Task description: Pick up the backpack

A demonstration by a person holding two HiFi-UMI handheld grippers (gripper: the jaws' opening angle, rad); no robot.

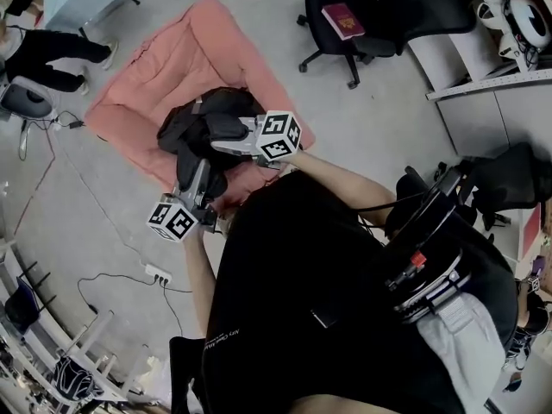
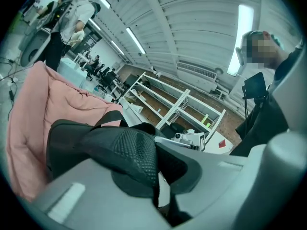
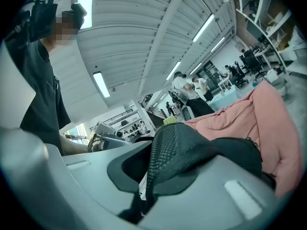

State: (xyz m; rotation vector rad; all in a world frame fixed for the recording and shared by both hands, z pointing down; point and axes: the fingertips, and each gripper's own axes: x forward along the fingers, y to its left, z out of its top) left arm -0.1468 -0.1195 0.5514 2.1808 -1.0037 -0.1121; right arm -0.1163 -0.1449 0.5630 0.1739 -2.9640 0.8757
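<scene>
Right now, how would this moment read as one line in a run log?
left gripper: shut on mesh strap | right gripper: shut on mesh strap too | backpack: on pink cushion

backpack [image 1: 185, 128]: black, mesh weave | cushion [image 1: 172, 59]: salmon pink

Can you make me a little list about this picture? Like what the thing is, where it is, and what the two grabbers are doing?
thing: black backpack
where: on a pink cushion on the floor
left gripper: shut on a padded strap of the backpack
right gripper: shut on the other padded strap
nearby: black office chair with a red book on its seat
</scene>
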